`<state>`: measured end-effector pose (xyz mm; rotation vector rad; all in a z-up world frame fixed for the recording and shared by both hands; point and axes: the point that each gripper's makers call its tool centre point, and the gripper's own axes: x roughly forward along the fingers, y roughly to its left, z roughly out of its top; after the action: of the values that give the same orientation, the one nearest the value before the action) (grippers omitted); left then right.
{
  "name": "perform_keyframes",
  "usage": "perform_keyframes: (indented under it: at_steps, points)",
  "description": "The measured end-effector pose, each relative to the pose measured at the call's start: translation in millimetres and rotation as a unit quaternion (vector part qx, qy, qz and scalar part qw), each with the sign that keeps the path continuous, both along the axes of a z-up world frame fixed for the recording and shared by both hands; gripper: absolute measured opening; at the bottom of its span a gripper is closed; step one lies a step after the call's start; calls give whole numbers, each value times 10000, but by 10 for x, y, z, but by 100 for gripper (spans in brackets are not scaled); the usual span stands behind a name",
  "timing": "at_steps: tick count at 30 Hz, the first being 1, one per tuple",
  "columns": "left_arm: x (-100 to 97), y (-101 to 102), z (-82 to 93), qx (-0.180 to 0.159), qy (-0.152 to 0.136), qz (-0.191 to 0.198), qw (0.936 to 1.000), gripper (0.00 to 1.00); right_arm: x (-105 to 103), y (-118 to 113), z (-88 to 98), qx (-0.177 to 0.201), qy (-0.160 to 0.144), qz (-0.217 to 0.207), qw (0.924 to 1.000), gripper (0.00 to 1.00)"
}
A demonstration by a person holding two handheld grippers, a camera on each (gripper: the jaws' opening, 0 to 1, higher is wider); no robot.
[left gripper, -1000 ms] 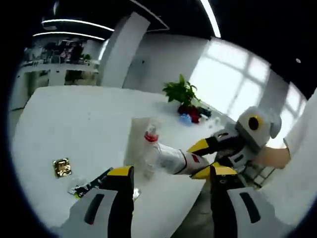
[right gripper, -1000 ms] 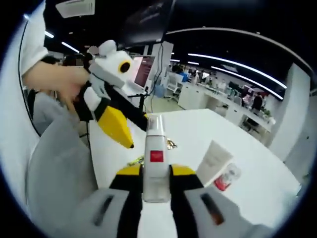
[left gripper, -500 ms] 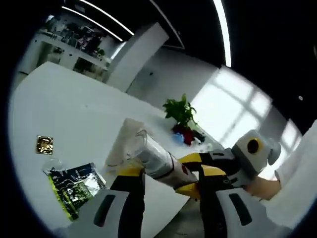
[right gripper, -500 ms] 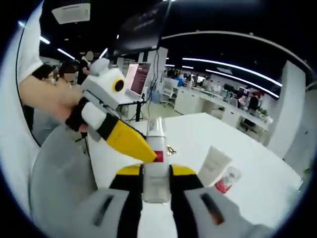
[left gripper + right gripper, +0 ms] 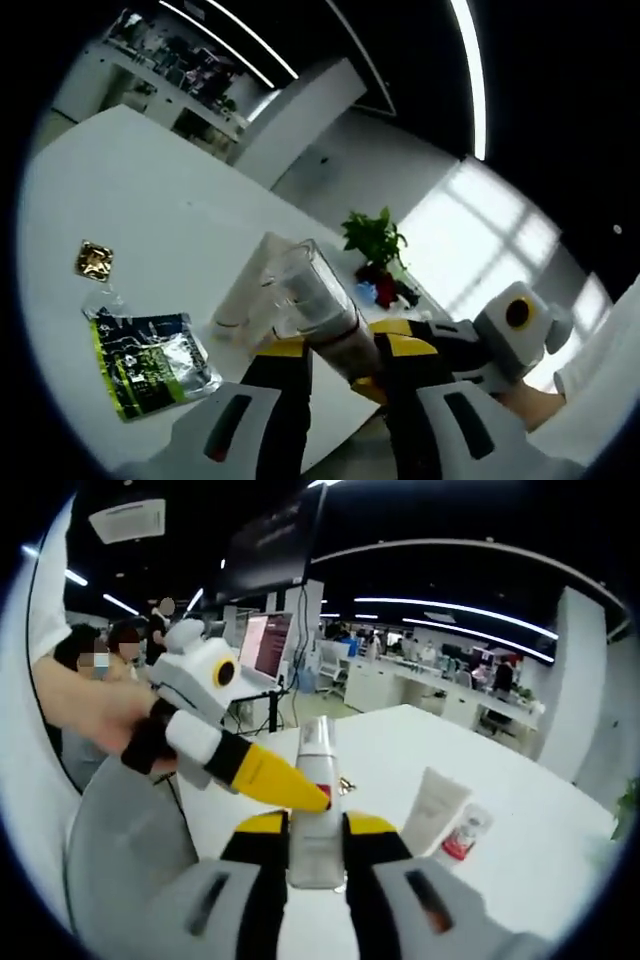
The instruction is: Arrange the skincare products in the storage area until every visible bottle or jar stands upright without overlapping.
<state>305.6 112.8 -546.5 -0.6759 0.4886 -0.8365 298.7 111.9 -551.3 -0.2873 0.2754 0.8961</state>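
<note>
Right tool [image 5: 316,825] clamped on a clear bottle [image 5: 317,795] with a red label, held up above the white worktop [image 5: 520,820], cap pointing away. Left tool [image 5: 345,358] reaching in across it, yellow tips flanking the same bottle near its middle; cannot tell whether pressing or just beside. Beyond the right tool and off to its right, a white tube [image 5: 436,802] standing on the worktop, with a small red-and-white jar [image 5: 462,838] just beside it. Left of the left tool, a green-and-black sachet [image 5: 148,362] lying flat, a small gold packet [image 5: 95,260] farther off. Beyond the bottle, a potted plant [image 5: 375,240].
</note>
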Motion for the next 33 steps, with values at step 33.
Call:
perform_keyframes:
  at_steps: [33]
  points:
    - [-410, 58, -91, 1053, -491, -1281, 9849, 19, -368, -252, 135, 2202, 1220, 340, 9672, 27]
